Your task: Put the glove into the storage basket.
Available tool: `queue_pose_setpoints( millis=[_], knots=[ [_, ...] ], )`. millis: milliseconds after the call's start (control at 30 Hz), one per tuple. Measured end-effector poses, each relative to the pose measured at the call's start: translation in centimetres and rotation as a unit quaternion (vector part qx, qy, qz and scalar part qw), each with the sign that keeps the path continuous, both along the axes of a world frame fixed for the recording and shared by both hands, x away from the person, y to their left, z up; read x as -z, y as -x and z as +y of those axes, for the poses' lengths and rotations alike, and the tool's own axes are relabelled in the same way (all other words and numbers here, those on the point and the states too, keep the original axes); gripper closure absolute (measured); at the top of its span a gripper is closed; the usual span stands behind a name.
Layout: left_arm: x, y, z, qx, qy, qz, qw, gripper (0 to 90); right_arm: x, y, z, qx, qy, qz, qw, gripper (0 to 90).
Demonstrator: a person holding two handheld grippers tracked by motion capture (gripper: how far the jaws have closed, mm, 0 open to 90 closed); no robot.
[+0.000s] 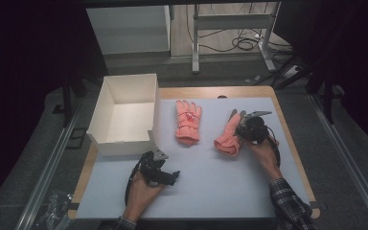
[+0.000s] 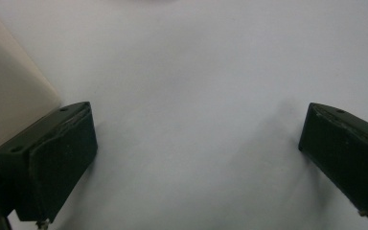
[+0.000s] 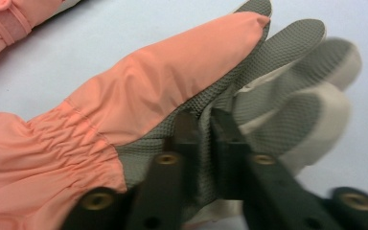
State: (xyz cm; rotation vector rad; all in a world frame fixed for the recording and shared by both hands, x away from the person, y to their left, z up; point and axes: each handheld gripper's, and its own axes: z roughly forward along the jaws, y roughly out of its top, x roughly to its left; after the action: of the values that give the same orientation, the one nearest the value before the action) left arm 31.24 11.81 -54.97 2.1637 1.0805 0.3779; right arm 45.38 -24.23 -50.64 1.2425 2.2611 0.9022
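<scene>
Right gripper view looks straight down the right tool [image 3: 203, 125], whose two black jaws stand almost together with a fold of the grey textured palm of the near glove [image 3: 163, 81] pinched between them, so the tool is closed on the glove. From the high view that glove [image 1: 228, 136] lies on the right part of the table [image 1: 211, 191], cuff toward the person, with the second glove [image 1: 188, 120] flat and a little apart to its left, and the white box [image 1: 106, 110] standing open at the left edge. I judge the glove light, padded and limp: it will sag and swing from any pinch. Its peach shell looks smooth and likely slippery, while the dotted grey palm offers more friction, so the present hold seems sound; the gathered cuff would be the other good place. The left tool [image 1: 171, 176] rests on the bare table with its jaws wide and nothing between them.
</scene>
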Motion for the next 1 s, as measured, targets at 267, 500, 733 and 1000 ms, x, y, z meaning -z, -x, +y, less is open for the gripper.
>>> queue_pose_setpoints(
  millis=[267,500,733,1000],
  knots=[
    [0.0,0.0,0.0,0.000,0.000,0.000,1.0000,0.0,-1.1,0.3,-0.6,-0.003,-0.033,0.013,0.9994,87.3],
    [0.0,0.0,0.0,0.000,0.000,0.000,1.0000,0.0,-2.6,1.7,-1.0,-0.024,-0.074,0.020,0.9968,87.7],
    [0.0,0.0,0.0,0.000,0.000,0.000,1.0000,0.0,-4.9,4.7,-0.4,-0.080,-0.109,0.025,0.9906,87.6],
    [0.0,0.0,0.0,0.001,-0.001,-0.001,1.0000,0.0,-4.5,8.2,1.1,-0.137,-0.114,0.043,0.9830,87.5]
  ],
)
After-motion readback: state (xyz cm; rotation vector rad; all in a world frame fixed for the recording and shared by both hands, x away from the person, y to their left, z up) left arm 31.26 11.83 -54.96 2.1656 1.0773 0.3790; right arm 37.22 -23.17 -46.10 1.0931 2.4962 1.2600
